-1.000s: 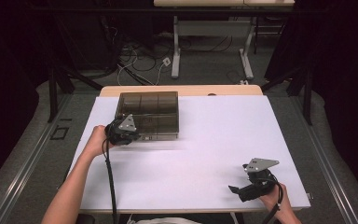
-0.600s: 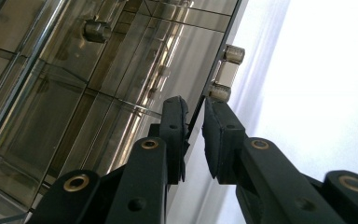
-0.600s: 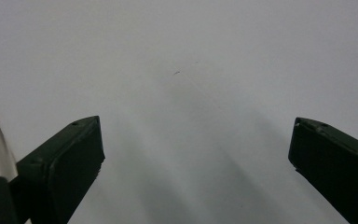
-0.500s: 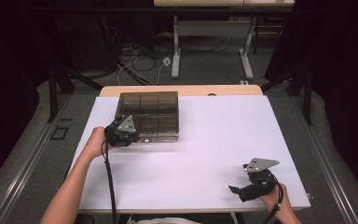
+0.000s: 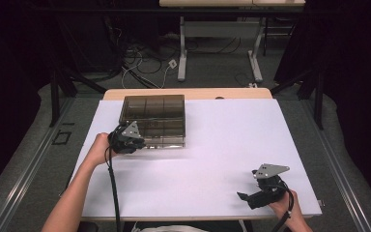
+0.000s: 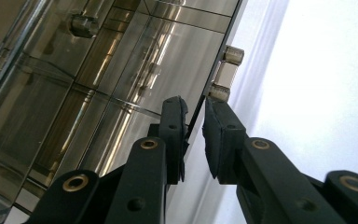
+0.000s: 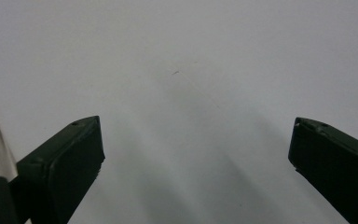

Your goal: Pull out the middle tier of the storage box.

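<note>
- Smoky clear-plastic compartment box (image 5: 152, 121): far-left on the white table (image 5: 212, 159); likely light, rigid, slick.
- Left gripper (image 6: 195, 122): jaws nearly pressed together, pinching the box's thin front lid edge beside the latch (image 6: 225, 73); probably the best hold.
- Right gripper (image 5: 254, 193): jaws spread wide, empty, near edge, well apart.

Three cameras, one table
From above we look forward and down over the white table (image 5: 212, 159); our gripper cameras sit close: left on the smoky box (image 6: 98, 79), right on bare tabletop.
</note>
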The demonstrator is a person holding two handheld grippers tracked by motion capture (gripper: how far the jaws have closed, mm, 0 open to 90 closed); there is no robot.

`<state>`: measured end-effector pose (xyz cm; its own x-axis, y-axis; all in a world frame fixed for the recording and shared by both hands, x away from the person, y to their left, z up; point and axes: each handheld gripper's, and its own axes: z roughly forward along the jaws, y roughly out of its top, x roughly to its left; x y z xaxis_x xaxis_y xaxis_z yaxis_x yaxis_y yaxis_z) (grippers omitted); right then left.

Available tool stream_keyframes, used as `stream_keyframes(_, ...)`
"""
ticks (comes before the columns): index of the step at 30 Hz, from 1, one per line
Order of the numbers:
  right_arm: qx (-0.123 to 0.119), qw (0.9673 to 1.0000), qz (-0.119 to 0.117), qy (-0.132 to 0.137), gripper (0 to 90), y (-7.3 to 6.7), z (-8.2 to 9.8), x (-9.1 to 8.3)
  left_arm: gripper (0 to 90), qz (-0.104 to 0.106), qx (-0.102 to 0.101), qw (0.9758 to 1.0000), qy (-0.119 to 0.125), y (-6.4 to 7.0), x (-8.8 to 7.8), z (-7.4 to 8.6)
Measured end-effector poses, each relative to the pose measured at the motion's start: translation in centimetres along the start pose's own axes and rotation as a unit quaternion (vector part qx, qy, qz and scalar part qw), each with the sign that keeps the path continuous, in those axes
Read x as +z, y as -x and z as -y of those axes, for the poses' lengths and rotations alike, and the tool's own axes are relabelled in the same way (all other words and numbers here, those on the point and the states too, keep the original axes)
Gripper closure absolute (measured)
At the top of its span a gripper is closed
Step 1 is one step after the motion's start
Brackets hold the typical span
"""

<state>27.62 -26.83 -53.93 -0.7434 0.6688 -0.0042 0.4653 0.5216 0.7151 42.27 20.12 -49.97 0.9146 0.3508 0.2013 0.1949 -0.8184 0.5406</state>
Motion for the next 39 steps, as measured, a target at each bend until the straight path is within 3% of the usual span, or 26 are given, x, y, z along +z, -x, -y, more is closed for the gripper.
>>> stream_keyframes(26, -0.001, 1.0000, 0.001, 0.005, 2.6, 0.00, 0.05, 0.11, 76.2, 0.012, -0.009, 0.9999, 0.000, 0.29, -0.04, 0.13)
stream_keyframes(28, 0.000, 1.0000, 0.001, 0.003, 2.6, 0.00, 0.04, 0.07, 71.5, 0.006, -0.010, 0.9999, -0.001, 0.30, -0.05, 0.09)
stream_keyframes(35, 0.001, 1.0000, 0.000, 0.000, 2.6, -0.02, 0.03, -0.02, 40.2, -0.016, -0.029, 0.9994, 0.003, 0.45, -0.61, 0.08)
stream_keyframes(39, 0.001, 1.0000, 0.000, 0.000, 2.6, -0.04, 0.03, -0.02, 32.2, -0.016, -0.046, 0.9987, 0.011, 0.38, -0.87, 0.26)
